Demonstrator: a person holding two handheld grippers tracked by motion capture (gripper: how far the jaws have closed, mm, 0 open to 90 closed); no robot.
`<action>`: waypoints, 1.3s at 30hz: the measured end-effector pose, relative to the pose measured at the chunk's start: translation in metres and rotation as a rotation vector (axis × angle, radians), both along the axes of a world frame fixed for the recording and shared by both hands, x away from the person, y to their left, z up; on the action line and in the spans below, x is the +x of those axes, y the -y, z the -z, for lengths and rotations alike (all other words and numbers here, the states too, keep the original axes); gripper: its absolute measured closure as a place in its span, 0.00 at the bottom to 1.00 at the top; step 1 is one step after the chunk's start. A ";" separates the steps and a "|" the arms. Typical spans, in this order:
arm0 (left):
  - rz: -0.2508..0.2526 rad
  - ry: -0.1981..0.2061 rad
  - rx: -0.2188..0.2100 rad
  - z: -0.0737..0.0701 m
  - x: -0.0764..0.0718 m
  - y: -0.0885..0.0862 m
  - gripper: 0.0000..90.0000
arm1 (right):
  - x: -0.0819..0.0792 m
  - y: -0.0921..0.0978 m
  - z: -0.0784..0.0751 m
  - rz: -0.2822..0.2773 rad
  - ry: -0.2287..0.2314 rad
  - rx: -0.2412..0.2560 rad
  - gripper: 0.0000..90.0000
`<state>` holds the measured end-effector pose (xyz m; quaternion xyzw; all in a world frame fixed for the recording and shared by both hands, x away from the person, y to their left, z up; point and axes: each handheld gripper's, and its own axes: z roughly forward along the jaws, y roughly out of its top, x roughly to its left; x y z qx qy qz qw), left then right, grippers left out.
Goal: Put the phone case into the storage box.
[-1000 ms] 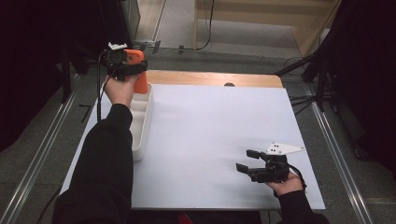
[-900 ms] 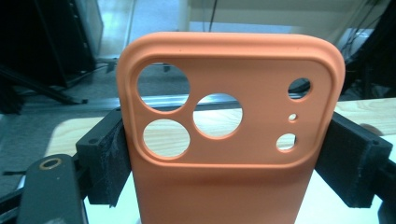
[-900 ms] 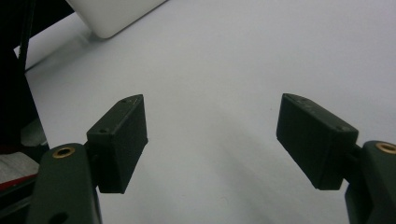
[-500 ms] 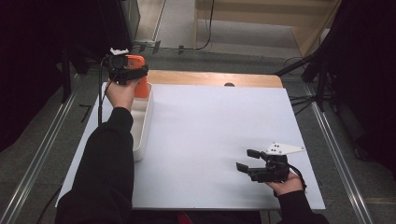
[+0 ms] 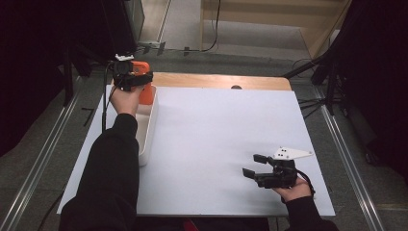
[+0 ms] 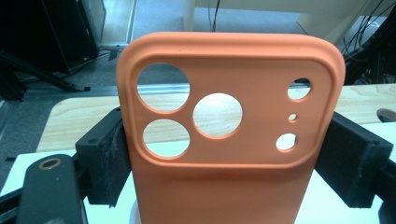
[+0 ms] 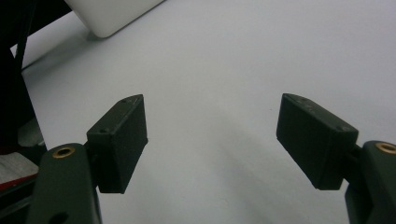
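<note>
Orange phone case (image 6: 229, 154), white tray (image 5: 149, 122), black fingers (image 7: 122, 140), white table (image 5: 221, 144)

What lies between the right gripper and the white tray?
Bare white tabletop separates the right gripper from the tray, seen in the high view.

White sheet (image 5: 216, 144) covers most of the tabletop; a bare wooden strip (image 5: 216, 81) shows along the far edge. A small dark spot (image 5: 235, 87) sits on that strip where it meets the sheet. A long white tray (image 5: 148, 126) lies at the sheet's left edge; one of its rounded corners (image 7: 112, 14) shows in the right gripper view. A metal rail (image 5: 43, 159) runs along the grey floor on the left of the table. Black stand legs (image 5: 317, 72) are at far right, a black cable (image 5: 211, 45) is beyond the table, and pale wooden furniture (image 5: 269, 14) stands at the back.
</note>
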<state>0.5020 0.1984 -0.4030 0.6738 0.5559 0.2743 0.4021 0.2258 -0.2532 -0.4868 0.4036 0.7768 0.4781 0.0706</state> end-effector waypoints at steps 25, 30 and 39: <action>0.012 -0.042 0.037 0.014 -0.007 0.004 0.17 | 0.000 -0.004 0.000 -0.013 0.003 0.007 0.26; 0.008 -0.063 0.056 0.019 -0.007 0.006 0.17 | 0.000 -0.004 -0.001 -0.011 0.006 -0.001 0.26; -0.008 -0.062 0.104 0.017 -0.006 0.007 0.02 | 0.000 -0.004 -0.001 -0.013 0.004 0.001 0.26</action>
